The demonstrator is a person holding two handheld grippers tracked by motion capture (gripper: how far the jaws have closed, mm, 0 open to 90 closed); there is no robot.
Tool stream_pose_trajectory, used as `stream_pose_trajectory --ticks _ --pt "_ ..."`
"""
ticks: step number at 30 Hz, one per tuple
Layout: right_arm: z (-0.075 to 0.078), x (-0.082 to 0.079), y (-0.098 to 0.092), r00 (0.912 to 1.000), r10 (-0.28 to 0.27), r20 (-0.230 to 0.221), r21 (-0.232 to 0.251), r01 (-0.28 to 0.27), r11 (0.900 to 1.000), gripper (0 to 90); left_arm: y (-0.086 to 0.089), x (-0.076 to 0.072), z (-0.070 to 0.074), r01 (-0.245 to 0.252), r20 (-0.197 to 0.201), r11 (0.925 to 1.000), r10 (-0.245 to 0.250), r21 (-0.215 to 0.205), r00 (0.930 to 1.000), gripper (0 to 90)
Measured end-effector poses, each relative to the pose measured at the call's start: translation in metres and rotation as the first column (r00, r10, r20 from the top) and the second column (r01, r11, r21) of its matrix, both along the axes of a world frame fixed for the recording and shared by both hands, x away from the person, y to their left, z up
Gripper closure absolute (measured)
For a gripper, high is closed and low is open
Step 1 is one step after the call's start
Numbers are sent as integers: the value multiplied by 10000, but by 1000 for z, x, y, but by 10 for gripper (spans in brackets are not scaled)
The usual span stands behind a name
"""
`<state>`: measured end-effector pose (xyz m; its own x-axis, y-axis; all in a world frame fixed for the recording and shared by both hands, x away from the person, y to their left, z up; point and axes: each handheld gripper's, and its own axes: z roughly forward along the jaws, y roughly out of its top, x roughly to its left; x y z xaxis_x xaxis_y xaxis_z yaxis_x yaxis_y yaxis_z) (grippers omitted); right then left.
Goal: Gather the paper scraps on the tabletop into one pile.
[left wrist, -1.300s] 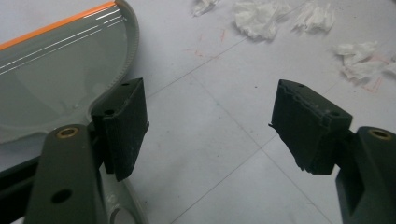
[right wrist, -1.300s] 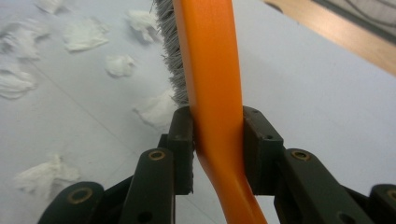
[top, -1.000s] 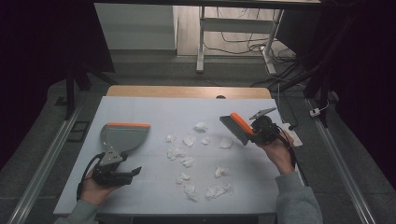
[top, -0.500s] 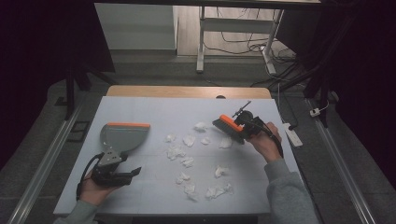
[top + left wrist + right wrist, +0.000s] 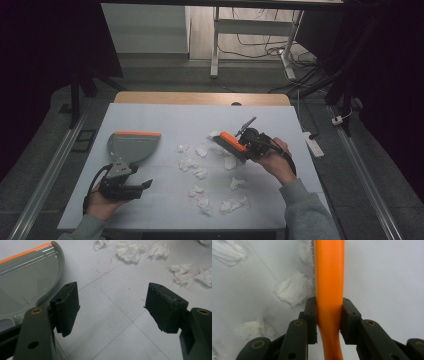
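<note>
Brush and dustpan over scattered paper on the white worktop [image 5: 165, 117].
We see the right gripper [image 5: 329, 312] with jaws clamped on the orange-handled brush [image 5: 329, 277] above crumpled white tissue scraps [image 5: 202, 172]; the left gripper [image 5: 111, 308], jaws apart, sits beside the grey orange-edged plastic dustpan [image 5: 131, 146].

an orange-handled brush [image 5: 230, 143] is held above the tabletop, its dark bristles low by the far paper scraps; crumpled white paper scraps [image 5: 201, 173] lie scattered over the middle of the white tabletop; a grey dustpan [image 5: 131, 146] with an orange front edge lies flat to their left, well apart from the brush
</note>
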<state>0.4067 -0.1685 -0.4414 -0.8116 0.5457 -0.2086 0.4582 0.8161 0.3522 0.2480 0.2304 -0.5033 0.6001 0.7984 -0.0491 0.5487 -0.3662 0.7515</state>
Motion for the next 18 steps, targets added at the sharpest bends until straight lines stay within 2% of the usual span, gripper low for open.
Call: stream_pose_trajectory --ticks 3,7,9,13,15,16,18 --pt "4 8 -4 9999 -148 -90 341 151 9993 703 1 0 0 -18 -14 10000 18 -62 10000 281" --pt "14 23 -5 9991 -419 21 827 416 9957 703 1 1 -1 17 -35 10000 -18 -65 10000 282" --pt "15 27 -4 9986 -517 71 839 509 9952 703 2 1 -1 10 -38 10000 -11 -75 10000 282" --pt "16 48 2 9982 -507 332 724 482 9962 703 3 2 -1 -27 -57 9998 26 -175 10000 282" --pt "13 58 7 9975 -485 518 490 459 9977 703 4 2 -1 -4 -39 9998 3 -198 10000 282" --pt "10 68 13 9980 -404 494 364 386 9986 703 4 2 -1 5 -26 9998 -6 -193 10000 282" --pt "7 73 16 9981 -367 490 249 356 9991 703 3 3 -1 36 -32 9998 -36 -186 10000 282"
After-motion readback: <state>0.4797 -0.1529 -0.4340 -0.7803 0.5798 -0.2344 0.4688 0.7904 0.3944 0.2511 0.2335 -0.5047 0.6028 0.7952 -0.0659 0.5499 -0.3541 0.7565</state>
